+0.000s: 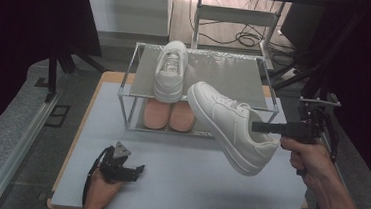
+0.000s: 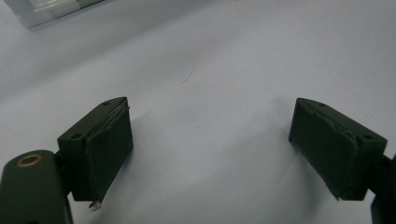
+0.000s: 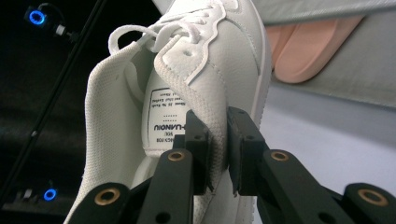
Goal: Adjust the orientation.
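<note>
The right gripper (image 1: 261, 126) pinches the heel collar of a white leather lace-up sneaker (image 1: 232, 125), holding it above the grey table (image 1: 168, 168) before the metal shoe rack (image 1: 211, 66). The left gripper (image 1: 135, 171) rests on the table, jaws wide apart and empty.

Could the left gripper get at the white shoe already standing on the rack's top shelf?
Probably yes. The left gripper, fingers apart and empty, rests low on the table; the shelved shoe stands at the rack's left, and the held shoe hangs further right.
</note>
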A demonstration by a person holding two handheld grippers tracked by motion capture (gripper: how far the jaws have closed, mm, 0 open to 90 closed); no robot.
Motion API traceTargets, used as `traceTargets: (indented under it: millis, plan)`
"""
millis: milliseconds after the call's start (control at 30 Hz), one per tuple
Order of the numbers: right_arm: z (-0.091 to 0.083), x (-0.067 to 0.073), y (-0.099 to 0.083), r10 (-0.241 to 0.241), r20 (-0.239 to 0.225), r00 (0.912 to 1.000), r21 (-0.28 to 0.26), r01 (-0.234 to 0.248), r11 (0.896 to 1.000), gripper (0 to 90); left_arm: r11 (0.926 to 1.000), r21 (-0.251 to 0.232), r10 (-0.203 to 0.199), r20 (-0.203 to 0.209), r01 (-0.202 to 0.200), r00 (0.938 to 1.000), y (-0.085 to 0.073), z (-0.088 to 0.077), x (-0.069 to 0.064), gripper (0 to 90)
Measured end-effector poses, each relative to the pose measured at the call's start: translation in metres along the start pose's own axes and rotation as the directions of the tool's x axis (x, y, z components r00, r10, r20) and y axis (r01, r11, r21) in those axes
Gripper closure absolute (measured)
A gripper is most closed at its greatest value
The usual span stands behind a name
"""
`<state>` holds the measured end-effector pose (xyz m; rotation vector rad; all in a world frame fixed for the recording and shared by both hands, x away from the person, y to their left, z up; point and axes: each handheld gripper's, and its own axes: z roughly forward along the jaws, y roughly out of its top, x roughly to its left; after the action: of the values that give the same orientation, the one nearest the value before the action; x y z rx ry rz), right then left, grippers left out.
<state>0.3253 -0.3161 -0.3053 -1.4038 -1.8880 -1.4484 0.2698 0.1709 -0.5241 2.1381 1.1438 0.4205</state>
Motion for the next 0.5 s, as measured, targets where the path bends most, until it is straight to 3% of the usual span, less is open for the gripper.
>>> traceTargets:
  millis: [233, 500]
  plan:
    - [-0.002, -0.001, 0.017, 0.013, 0.056, 0.9983, -0.056, -0.01, 0.998, 80.0, 1.0, -0.002, -0.002, -0.001, 0.002, 1.0, 0.0, 0.0, 0.0, 13.3]
    - [0.01, -0.002, 0.039, 0.01, 0.139, 0.9903, -0.104, 0.005, 0.995, 79.8, 1.0, -0.003, -0.001, 0.0, 0.001, 1.0, 0.0, 0.0, 0.0, 13.3]
